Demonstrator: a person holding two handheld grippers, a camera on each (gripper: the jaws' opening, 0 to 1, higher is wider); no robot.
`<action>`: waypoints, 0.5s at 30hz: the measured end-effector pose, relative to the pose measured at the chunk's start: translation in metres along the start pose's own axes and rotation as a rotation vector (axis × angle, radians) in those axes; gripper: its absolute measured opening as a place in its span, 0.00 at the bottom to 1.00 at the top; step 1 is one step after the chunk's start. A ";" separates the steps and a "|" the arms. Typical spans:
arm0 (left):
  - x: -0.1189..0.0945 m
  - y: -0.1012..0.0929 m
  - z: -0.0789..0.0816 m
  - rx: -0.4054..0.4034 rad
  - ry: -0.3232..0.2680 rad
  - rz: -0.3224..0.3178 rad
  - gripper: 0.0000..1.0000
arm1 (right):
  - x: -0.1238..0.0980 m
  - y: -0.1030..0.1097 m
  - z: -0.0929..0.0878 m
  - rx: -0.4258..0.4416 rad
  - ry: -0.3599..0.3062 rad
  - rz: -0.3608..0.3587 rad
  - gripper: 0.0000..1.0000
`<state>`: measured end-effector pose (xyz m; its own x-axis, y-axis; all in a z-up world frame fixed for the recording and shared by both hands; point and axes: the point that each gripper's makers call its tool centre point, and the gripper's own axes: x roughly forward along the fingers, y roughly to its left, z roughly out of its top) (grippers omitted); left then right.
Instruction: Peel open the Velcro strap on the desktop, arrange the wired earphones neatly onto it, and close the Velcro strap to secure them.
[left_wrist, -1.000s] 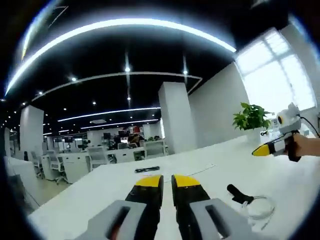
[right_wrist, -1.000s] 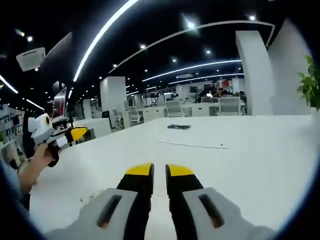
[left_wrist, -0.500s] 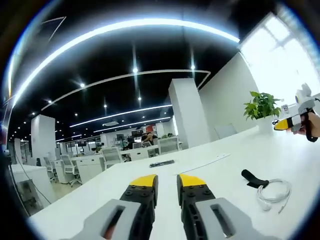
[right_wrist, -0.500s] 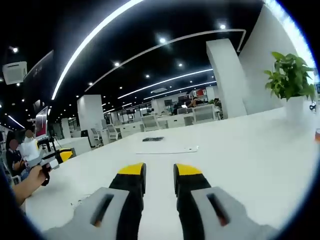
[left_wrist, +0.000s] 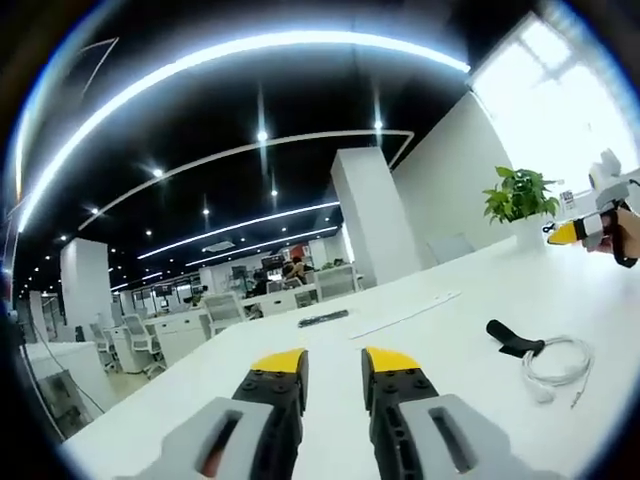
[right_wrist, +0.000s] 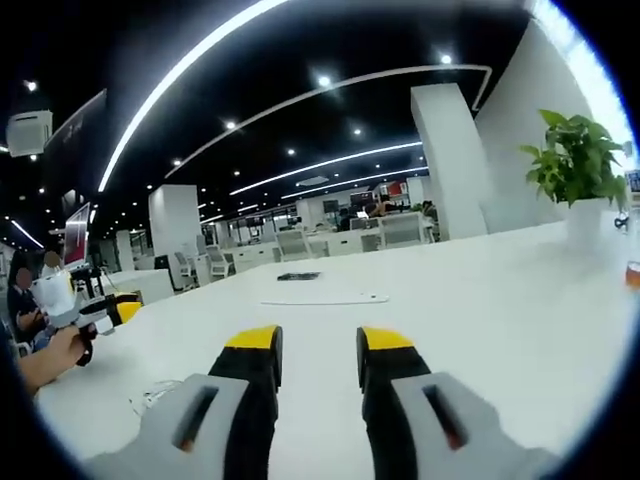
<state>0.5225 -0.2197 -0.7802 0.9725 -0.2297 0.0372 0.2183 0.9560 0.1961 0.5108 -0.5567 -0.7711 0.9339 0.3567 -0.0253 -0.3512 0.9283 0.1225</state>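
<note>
Left gripper view: my left gripper (left_wrist: 333, 362) hangs released, jaws parted over the white desktop (left_wrist: 440, 325). Off to its right lie the black Velcro strap (left_wrist: 512, 338) and the coiled wired earphones (left_wrist: 556, 362), touching. Both look light and limp; I'd pinch the strap's free end. My right gripper (right_wrist: 318, 342) is likewise empty, jaws apart.

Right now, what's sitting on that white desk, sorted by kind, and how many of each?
Black Velcro strap: 1
White wired earphones: 1
Potted plant: 1
Flat dark item, too far off to identify: 1
Thin white strip: 1
Total: 5
</note>
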 end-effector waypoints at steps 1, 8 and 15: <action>-0.001 0.002 0.000 0.003 0.000 0.003 0.26 | 0.001 0.000 -0.002 -0.001 0.006 0.001 0.32; -0.001 0.019 -0.002 -0.066 0.008 0.029 0.27 | 0.000 -0.006 -0.008 0.034 0.012 -0.020 0.34; -0.004 0.022 -0.002 -0.102 0.002 0.058 0.27 | 0.001 -0.013 -0.005 -0.015 0.001 -0.036 0.38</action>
<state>0.5241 -0.1970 -0.7781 0.9839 -0.1734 0.0441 0.1687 0.9812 0.0934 0.5160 -0.5683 -0.7781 0.9459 0.3231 -0.0305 -0.3183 0.9420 0.1065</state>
